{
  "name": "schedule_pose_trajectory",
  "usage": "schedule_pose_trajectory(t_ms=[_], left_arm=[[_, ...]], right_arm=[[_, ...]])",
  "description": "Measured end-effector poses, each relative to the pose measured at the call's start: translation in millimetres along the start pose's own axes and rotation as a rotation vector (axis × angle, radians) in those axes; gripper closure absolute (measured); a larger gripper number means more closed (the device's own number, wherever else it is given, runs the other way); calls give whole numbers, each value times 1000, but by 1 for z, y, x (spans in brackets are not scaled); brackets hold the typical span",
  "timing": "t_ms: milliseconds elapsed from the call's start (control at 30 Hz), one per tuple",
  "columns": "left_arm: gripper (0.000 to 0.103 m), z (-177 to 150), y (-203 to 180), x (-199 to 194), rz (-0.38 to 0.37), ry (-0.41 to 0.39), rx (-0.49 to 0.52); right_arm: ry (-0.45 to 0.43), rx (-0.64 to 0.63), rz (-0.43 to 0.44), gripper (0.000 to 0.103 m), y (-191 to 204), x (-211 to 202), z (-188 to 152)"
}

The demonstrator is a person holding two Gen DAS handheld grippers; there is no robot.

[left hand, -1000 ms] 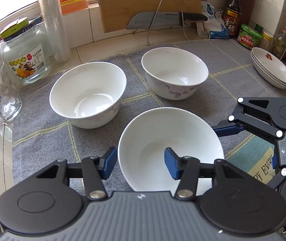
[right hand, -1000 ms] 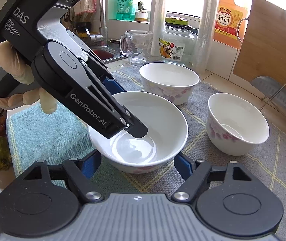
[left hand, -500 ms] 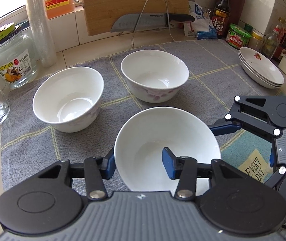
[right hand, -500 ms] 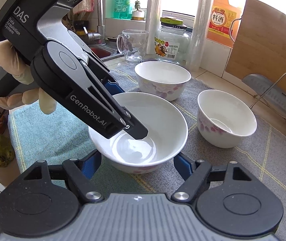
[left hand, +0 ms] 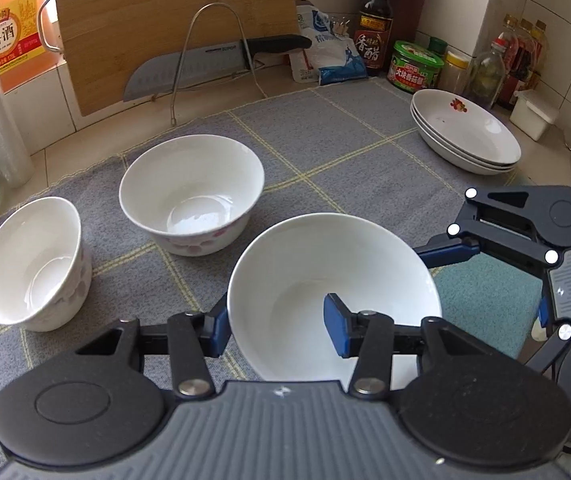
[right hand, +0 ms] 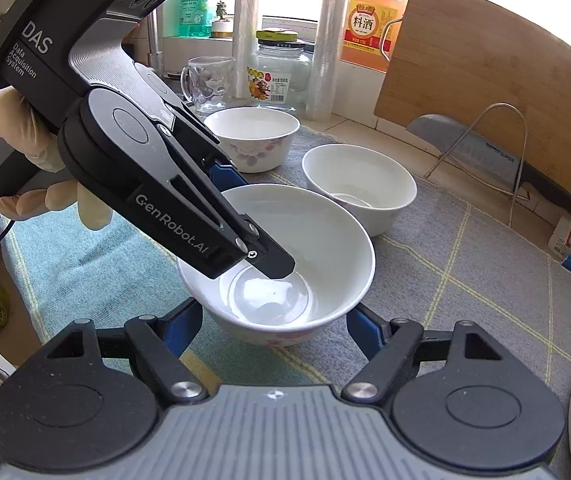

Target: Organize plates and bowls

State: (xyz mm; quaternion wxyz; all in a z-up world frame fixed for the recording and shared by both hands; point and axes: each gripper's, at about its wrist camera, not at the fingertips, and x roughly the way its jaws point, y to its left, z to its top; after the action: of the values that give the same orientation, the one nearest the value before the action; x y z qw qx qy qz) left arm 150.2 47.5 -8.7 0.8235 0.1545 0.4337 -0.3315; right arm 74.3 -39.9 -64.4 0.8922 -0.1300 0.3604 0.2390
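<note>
countertop (left hand: 213, 118): pale tiled surface, bare strip visible along back wall. grey mat (left hand: 349, 152) with yellow grid lines covers most of it; teal cloth (right hand: 81, 256) lies beside mat at near edge. on mat: two white floral bowls (left hand: 191, 194) (left hand: 31, 264), close together, upright; stack of shallow white plates (left hand: 465, 132) at far right corner. on bare counter behind mat: wire rack (left hand: 213, 56) with cutting board (left hand: 173, 20) and knife (left hand: 205, 64), glass jar (right hand: 281, 74), glass mug (right hand: 207, 84), sauce bottle (left hand: 375, 24), green-lidded tub (left hand: 415, 66).
</note>
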Motion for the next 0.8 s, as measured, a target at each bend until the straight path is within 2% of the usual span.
schedule_pose_trajectory(t_ms=[333,800], left_arm=[[57,22,-37,21,-46,-4,59],[57,34,-56,41,-59,13,74]], right_arm=[[14,54,-56,20,-33,-22,-23],[29,73,-68,20,-54,-28,-36]])
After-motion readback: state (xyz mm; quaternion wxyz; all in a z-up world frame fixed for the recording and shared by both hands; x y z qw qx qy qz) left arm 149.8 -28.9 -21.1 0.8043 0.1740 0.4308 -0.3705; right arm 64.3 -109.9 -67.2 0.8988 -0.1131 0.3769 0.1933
